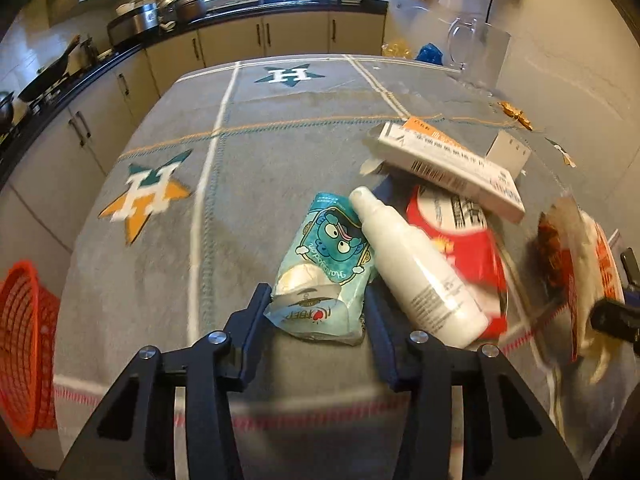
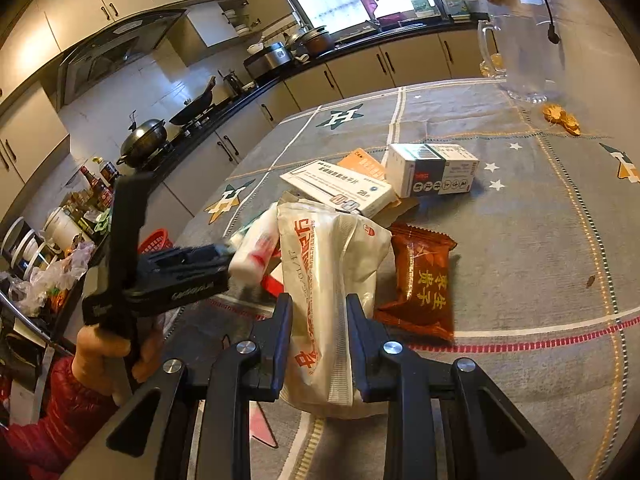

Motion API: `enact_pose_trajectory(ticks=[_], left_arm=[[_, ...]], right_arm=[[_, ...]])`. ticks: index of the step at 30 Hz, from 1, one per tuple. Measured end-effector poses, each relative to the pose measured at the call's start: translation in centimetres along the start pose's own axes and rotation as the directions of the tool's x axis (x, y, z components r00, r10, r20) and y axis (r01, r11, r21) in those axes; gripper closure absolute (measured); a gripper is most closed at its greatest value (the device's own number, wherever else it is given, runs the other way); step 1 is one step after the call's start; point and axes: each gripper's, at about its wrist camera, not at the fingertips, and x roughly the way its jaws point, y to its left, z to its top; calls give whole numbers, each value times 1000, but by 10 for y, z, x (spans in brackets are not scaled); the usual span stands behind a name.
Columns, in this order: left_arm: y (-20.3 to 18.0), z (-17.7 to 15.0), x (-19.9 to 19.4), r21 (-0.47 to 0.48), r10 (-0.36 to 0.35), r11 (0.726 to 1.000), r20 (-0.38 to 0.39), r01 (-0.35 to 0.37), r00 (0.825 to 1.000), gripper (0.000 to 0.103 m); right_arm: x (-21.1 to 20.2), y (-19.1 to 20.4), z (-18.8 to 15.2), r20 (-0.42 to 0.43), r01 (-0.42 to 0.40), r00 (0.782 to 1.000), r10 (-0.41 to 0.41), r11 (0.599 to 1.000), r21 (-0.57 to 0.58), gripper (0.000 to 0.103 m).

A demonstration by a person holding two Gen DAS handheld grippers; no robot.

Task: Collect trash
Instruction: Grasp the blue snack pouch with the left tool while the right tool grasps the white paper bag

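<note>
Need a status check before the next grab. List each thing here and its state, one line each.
left gripper: jaws around the blue packet, whether pressing unclear
blue packet: crumpled, flat on the cloth
white bottle: on its side, capped
long box: end flap open
right gripper: shut on the white bag
white bag: crumpled, pinched
brown packet: lying flat
glass jug: upright

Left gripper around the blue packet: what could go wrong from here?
1. The white spray bottle leans against the blue cartoon packet; the left gripper lifting it may roll the bottle.
2. The right gripper pinches only the white bag's lower part, so it may slip.
</note>
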Motion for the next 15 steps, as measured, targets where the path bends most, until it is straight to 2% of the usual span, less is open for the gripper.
enact_pose_trajectory(ticks=[3,7,15], left_arm=[[7,-16,-17,-6,4,1000,20,-4,1000,59],[12,-31,-38,9,93,995,86,-94,992,59],[21,-40,-65,-35,58,998,149,-53,987,59]], right_arm=[[1,5,-1,-2,-7,1000,7,1000,-7,74],[4,12,-1,-7,-18,1000,18,1000,-19,74],[9,35,-3,-20,-39,999,38,998,-58,74]])
